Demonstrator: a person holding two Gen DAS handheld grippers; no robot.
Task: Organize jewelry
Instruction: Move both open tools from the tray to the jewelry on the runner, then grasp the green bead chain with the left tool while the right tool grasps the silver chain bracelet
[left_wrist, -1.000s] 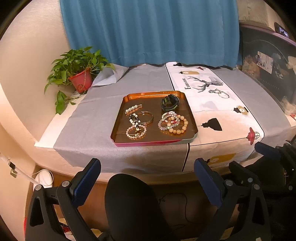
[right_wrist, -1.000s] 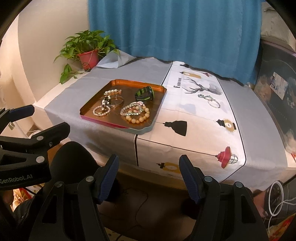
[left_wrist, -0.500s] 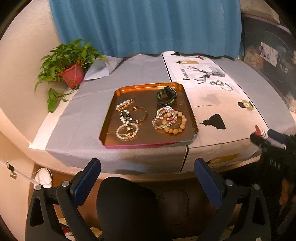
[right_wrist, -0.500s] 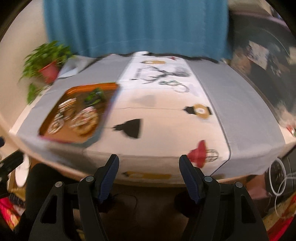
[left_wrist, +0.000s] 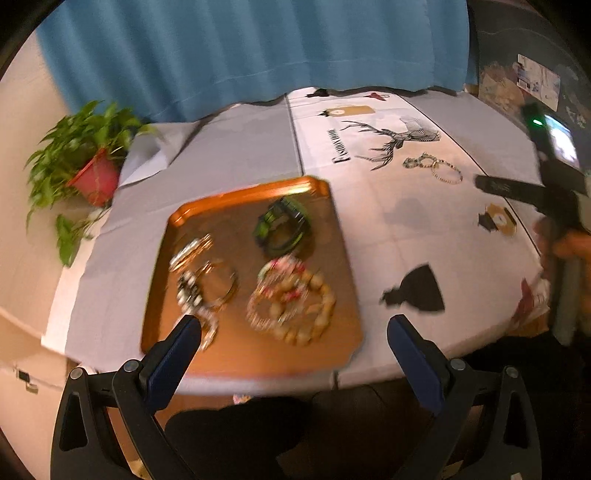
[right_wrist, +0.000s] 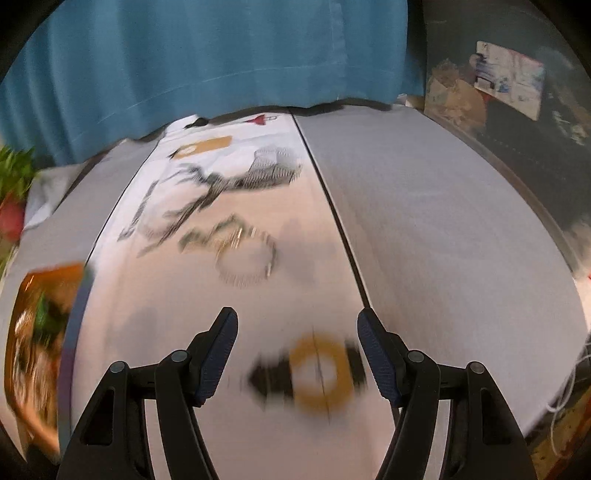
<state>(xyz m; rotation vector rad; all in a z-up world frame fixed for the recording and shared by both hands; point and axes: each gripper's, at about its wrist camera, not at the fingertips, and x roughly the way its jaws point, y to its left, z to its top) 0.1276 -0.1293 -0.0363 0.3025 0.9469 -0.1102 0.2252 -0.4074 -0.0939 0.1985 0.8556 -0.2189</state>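
The two loose bracelets (right_wrist: 236, 251) lie linked on the white printed cloth (right_wrist: 184, 302) of the worktop, just below the deer drawing and well apart from the copper tray (left_wrist: 236, 354) that carries the other pieces. They sit straight ahead of my right tongs (right_wrist: 297, 350), past the fingertips, their joined length running across my line of reach. My right tongs are spread and empty, clearly the nearer. My left tongs (left_wrist: 293, 354), also spread and empty, hang over the tray's near edge.
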